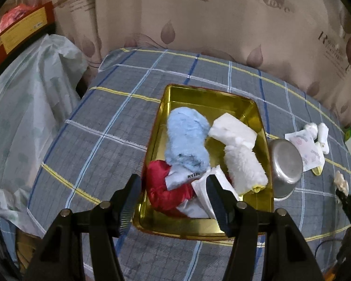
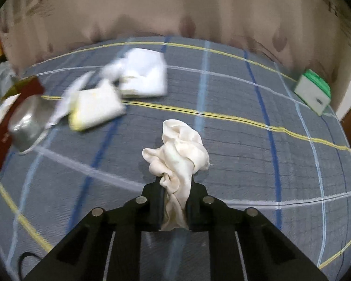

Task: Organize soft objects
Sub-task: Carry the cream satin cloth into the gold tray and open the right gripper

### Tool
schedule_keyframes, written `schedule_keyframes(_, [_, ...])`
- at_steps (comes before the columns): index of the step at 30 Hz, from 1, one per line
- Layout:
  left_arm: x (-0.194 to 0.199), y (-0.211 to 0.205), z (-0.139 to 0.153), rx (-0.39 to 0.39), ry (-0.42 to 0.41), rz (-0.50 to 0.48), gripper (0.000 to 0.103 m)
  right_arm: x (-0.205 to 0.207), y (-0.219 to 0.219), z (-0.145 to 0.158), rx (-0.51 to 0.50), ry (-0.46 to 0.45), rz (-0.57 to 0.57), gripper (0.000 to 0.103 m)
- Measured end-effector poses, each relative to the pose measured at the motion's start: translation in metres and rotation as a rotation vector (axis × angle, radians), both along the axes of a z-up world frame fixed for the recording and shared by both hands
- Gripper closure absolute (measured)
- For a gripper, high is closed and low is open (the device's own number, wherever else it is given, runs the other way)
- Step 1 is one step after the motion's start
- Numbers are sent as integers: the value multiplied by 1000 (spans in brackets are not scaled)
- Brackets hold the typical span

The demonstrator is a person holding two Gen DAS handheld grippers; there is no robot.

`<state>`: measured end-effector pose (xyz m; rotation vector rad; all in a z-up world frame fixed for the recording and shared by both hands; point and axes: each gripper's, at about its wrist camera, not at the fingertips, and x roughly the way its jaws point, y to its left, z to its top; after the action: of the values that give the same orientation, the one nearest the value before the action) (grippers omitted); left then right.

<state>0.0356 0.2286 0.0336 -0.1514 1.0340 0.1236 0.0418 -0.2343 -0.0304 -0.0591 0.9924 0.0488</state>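
Observation:
A gold tray lies on the checked bed cover and holds a blue fluffy piece, a white fluffy roll, a white folded pad and a red satin cloth around a white cloth printed DREAM. My left gripper hovers open above the tray's near end, nothing between its fingers. My right gripper is shut on a crumpled cream cloth, lifted over the cover. The same cream cloth shows at the far right of the left wrist view.
A steel bowl sits right of the tray, with a patterned white cloth and white rolled pieces beyond it. White folded cloths and a yellow-edged one lie blurred. A green-and-white box stands far right. Plastic sheet drapes left.

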Motion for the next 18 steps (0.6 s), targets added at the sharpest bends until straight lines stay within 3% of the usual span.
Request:
schedule_keyframes(12, [-16,14,-11,-1,3,66,44,-56,165,43,47,32,534,90])
schedule_keyframes(18, [-23,18,-8,72,-12,95,44,-60,239,61,85,-7,688,90])
